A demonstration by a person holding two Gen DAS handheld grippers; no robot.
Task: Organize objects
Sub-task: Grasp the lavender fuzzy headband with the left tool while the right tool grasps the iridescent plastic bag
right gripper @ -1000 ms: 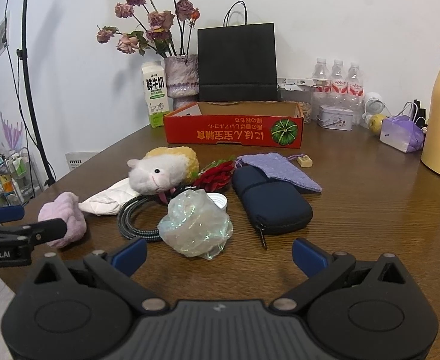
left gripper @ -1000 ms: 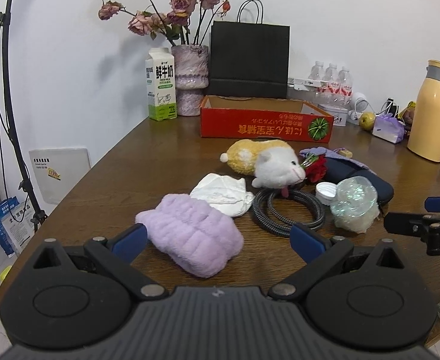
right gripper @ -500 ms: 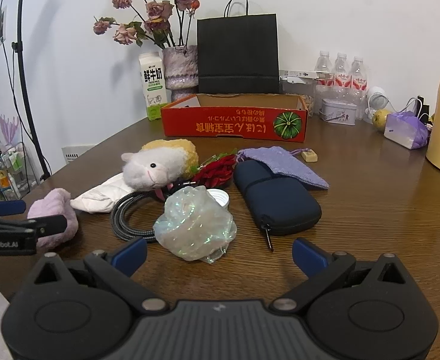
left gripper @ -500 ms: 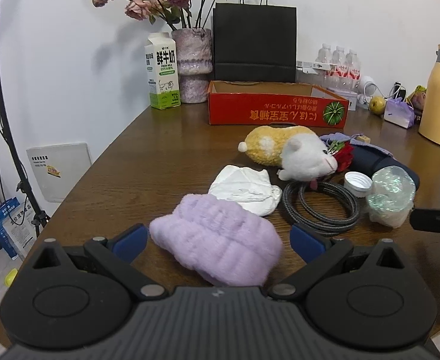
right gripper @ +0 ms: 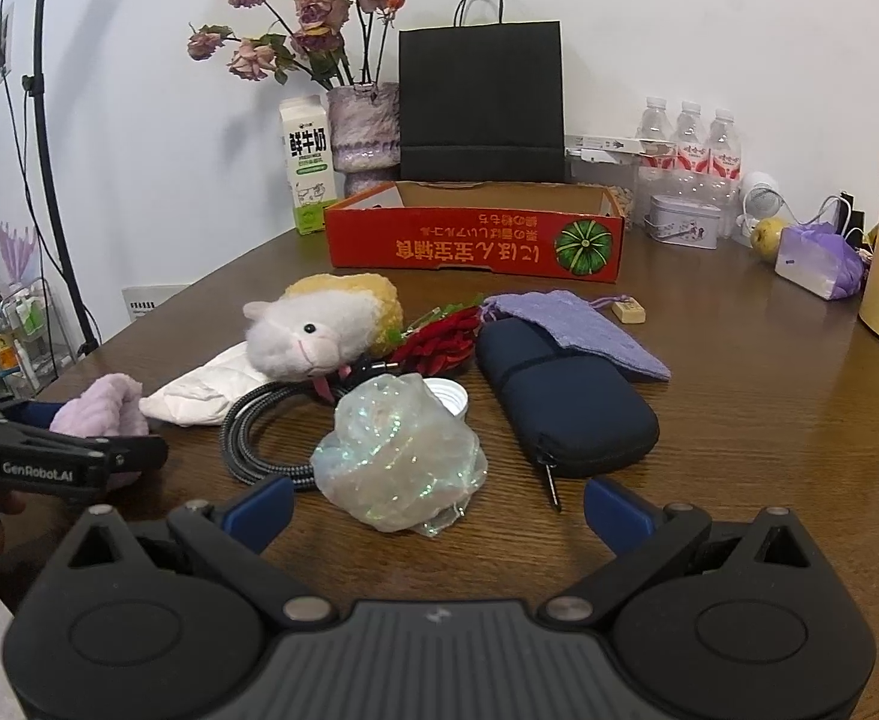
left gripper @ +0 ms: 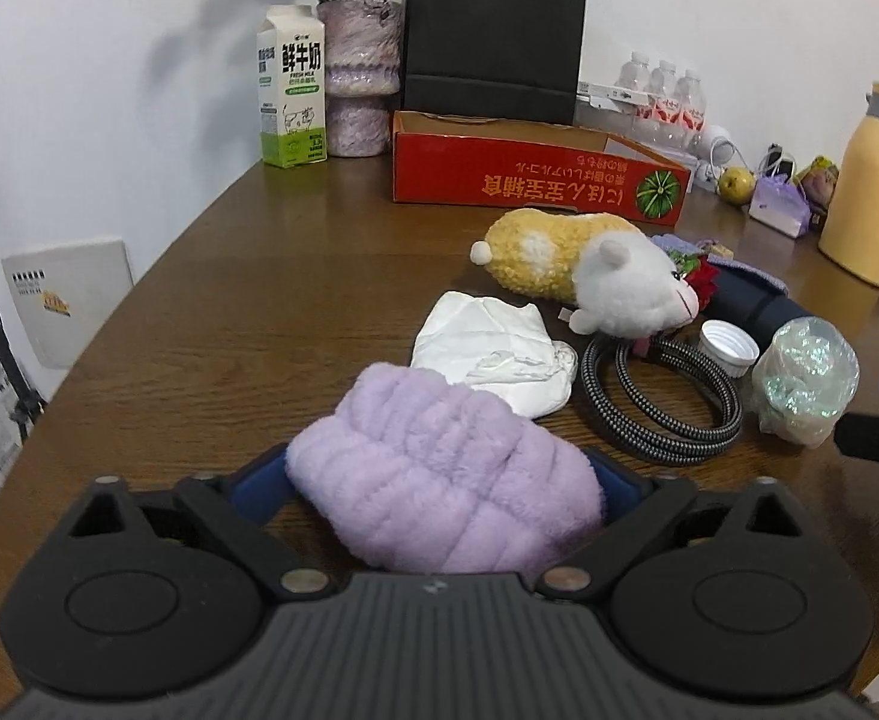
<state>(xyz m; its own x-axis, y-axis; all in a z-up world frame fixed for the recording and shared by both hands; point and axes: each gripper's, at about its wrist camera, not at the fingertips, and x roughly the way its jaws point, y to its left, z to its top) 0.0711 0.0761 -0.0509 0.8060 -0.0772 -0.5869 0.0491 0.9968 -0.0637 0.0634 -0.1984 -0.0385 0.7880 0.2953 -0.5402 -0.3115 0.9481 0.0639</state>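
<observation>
**Left gripper closing around the fluffy lilac headband**

At the near left edge of the brown wooden table (left gripper: pixel 211 300), the left gripper (left gripper: pixel 439 480) has its blue-padded jaws on either side of a fluffy lilac plush headband (left gripper: pixel 439 480). The jaws have just been closing, and the blue pads sit against the plush on both sides, so the headband is grasped, resting on the table. From the right wrist view the same gripper (right gripper: pixel 103 444) reaches in from the left with the headband (right gripper: pixel 100 399) between its fingers.

Just beyond the headband, touching its far edge, lies a crumpled white cloth (left gripper: pixel 493 354). To its right sits a coiled black-and-white braided cable (left gripper: pixel 661 402), with a yellow-and-white plush hamster toy (left gripper: pixel 583 282) lying behind it, its head over the cable's far side. A white plastic screw cap (left gripper: pixel 730 345) is next, then a crumpled iridescent clear plastic wrap (right gripper: pixel 397 456) and a dark navy zipped fabric case (right gripper: pixel 565 402).

The right gripper (right gripper: pixel 436 510) hovers with its jaws spread wide and nothing between the pads; the plastic wrap lies just ahead of it.

A shallow red cardboard box (right gripper: pixel 475 240) stands open at the back of the table.
</observation>
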